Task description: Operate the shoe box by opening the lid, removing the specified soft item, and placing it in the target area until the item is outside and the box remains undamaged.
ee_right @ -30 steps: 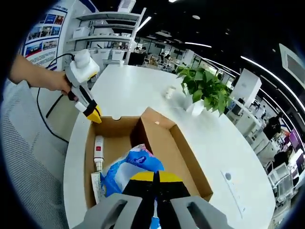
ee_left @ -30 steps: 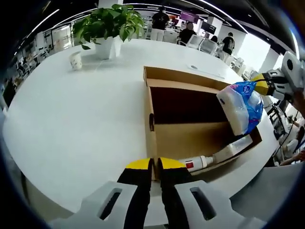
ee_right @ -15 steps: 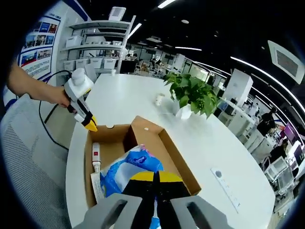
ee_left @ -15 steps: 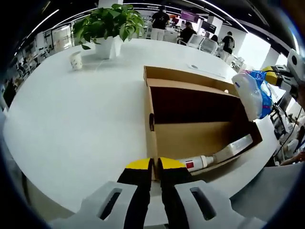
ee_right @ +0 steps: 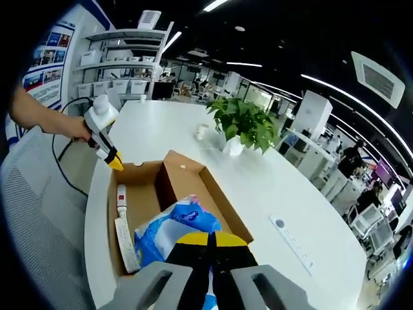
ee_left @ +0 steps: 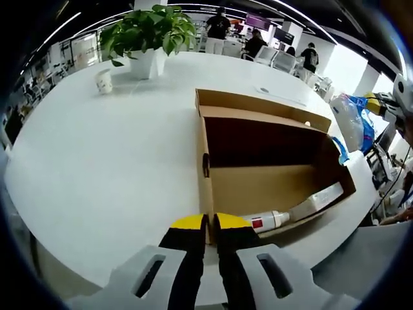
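Right gripper view: right hand-held gripper [ee_right: 210, 240] pinches blue-white packet [ee_right: 173, 227] above shoe box [ee_right: 222, 201]; left hand-held gripper [ee_left: 210, 226] pressed together.

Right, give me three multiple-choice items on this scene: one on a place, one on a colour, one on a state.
1. Where is the tube?
A. inside the box
B. beside the plant
C. in the cup

2. What colour is the pot under the plant?
A. red
B. white
C. black

3. What is the right gripper doing?
A. hanging open
B. shut on the blue bag
C. resting on the table

Answers: 1 A, the tube lies along the box floor; 2 B, the pot is white; 3 B, the bag hangs from shut jaws.
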Demonstrator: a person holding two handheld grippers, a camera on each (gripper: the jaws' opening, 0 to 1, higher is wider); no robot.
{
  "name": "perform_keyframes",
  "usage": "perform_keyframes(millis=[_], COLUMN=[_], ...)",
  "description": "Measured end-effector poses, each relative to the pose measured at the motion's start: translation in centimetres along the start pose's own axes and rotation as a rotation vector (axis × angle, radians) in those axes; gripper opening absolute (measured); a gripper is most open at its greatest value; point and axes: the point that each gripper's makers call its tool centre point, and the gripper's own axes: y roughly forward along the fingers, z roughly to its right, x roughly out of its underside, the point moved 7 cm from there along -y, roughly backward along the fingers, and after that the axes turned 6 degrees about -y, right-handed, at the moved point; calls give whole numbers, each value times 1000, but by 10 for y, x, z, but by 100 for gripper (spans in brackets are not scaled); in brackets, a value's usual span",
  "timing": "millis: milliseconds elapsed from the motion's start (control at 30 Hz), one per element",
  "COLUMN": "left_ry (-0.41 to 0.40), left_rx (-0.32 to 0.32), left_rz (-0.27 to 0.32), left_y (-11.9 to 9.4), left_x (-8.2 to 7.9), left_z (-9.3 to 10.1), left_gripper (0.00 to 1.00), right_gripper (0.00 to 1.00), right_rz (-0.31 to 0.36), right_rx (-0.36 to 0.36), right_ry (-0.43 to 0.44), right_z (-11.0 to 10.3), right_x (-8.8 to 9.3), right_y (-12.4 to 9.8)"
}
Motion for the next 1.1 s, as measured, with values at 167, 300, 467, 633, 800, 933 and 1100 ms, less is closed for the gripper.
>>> perform_keyframes(millis=[167, 300, 467, 633, 800, 933, 1100], left_ry=[2, 2, -3, 2, 0, 5, -9], left_rx=[-3, -5, -3, -3, 0, -2, 2], left_rz=[-2, -3, -1, -4, -7, -9, -9], left_y=[0, 0, 0, 0, 0, 0, 0], left_x=[0, 0, 0, 0, 0, 0, 0], left_z=[0, 1, 1, 1, 0, 1, 0], left_gripper=[3, 3, 3, 3, 3, 3, 3], right_gripper=[0, 0, 0, 0, 0, 0, 0], right_rz=[-9, -17, -29, -40, -52, -58, -73], right_rx=[20, 33, 55, 86, 122, 144, 163], right_ry=[12, 19, 30, 52, 78, 94, 123], right_z=[8, 14, 23, 33, 44, 54, 64], right_x=[12, 22, 38, 53, 69, 85, 110], right_y=[-11, -17, -29, -44, -58, -69, -81])
